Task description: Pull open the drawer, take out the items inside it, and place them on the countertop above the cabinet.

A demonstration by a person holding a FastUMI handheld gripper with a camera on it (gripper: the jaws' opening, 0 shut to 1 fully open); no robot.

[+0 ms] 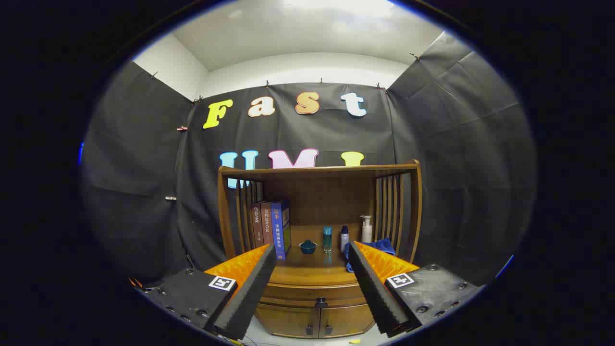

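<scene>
A wooden cabinet (317,283) stands beyond my fingers, against the booth wall. Its drawer (314,292) sits shut under the countertop (312,269), with a small dark knob (321,302) at its front middle. The drawer's contents are hidden. My gripper (311,250) is open, well short of the cabinet, with nothing between its fingers; the countertop and the knob show through the gap.
On the countertop stand three books (273,228) at the left, a small teal lidded cup (307,246), a teal bottle (327,239), a small dark-capped bottle (344,238), a white pump bottle (366,228) and a blue cloth (382,246). Slatted sides and a top shelf (319,169) frame it. Two lower doors (317,321) sit below the drawer.
</scene>
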